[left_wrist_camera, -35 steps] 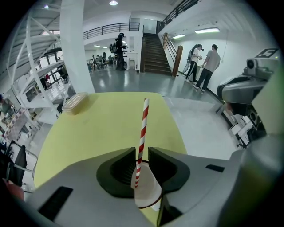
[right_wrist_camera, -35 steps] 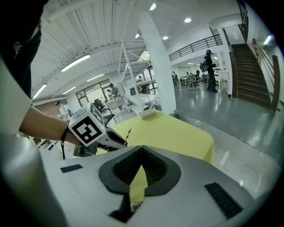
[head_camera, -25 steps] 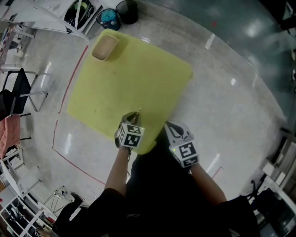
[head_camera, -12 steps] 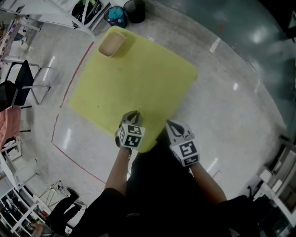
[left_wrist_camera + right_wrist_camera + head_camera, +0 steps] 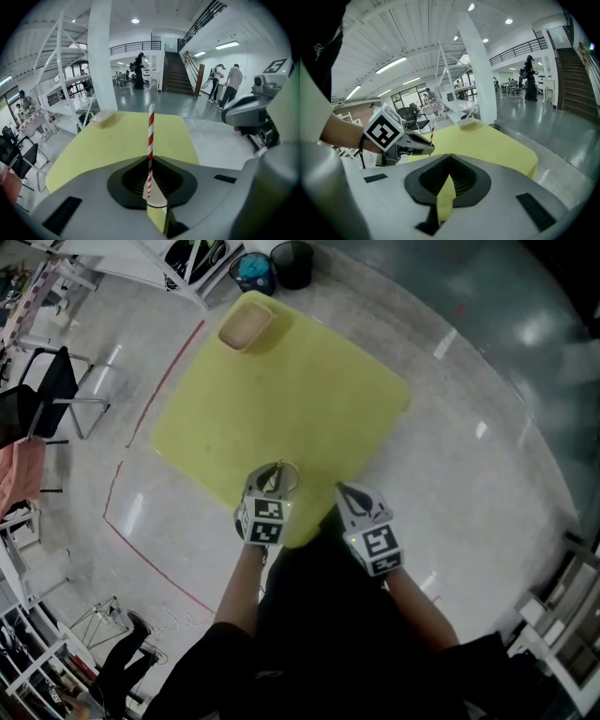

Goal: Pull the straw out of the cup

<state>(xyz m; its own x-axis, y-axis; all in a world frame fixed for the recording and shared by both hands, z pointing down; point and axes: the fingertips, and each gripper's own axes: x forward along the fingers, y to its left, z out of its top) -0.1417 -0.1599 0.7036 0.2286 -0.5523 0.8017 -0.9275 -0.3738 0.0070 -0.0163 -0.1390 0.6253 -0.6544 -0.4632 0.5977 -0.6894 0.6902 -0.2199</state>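
A red-and-white striped straw stands upright between the jaws of my left gripper, which is shut on its lower part. In the head view the left gripper is over the near edge of the yellow table. A pale round rim shows at its tips, and I cannot tell if it is the cup. The right gripper hovers just right of it, shut and holding nothing. From the right gripper view I see the left gripper with the straw sticking up.
A shallow beige container sits on the table's far corner. Two round bins and a white rack stand on the floor beyond it, and a black chair is at the left. Red tape lines mark the floor.
The left gripper has risen a little with the straw in its jaws. The table has shifted in the head view. The right gripper stays beside it.
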